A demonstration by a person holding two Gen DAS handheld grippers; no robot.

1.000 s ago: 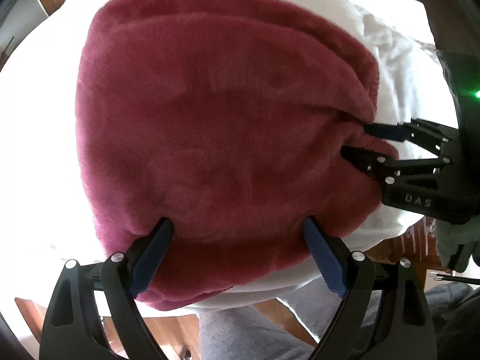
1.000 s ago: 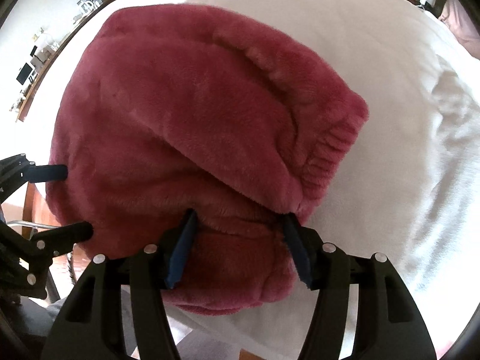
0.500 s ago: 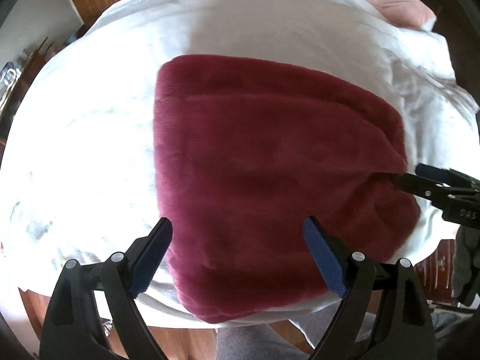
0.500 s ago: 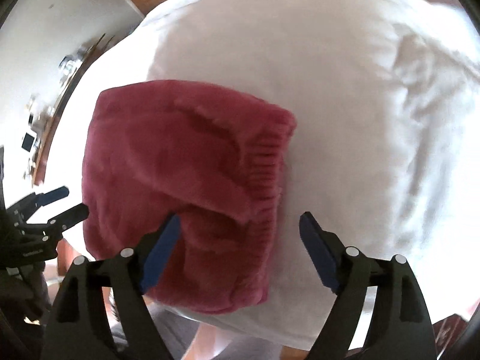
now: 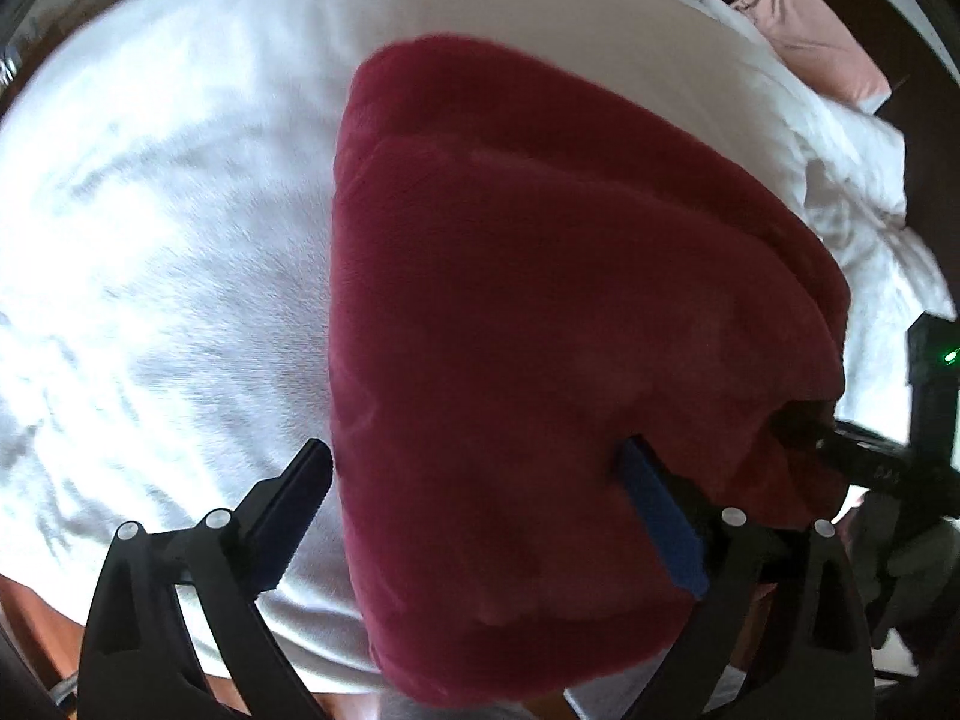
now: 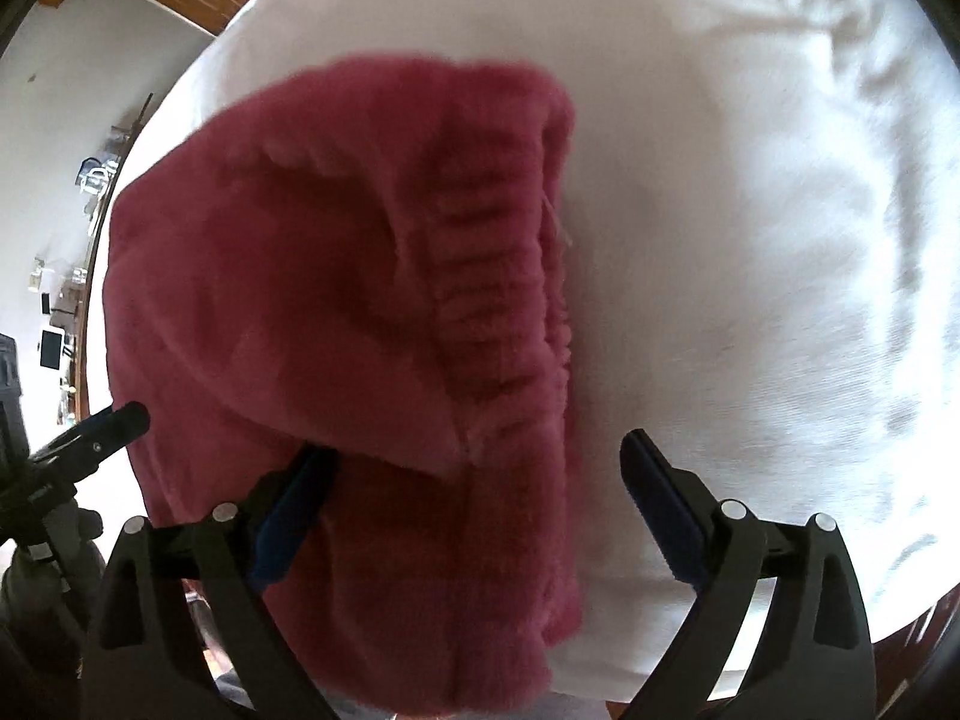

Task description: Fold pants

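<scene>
Folded plush crimson fleece pants (image 5: pixel 570 330) on white bed (image 5: pixel 168 228). Both jaws just opened wide, gripping nothing; press layers flat, square ribbed cuff (image 6: pixel 498 276).

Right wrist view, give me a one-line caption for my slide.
Open right tongs over the ribbed waistband of folded crimson fleece pants on a white bedsheet.

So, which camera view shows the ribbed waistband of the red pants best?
The right wrist view: the ribbed waistband of the red pants runs down the middle there. The left wrist view shows only plain fleece; no ribbing is visible.
</scene>
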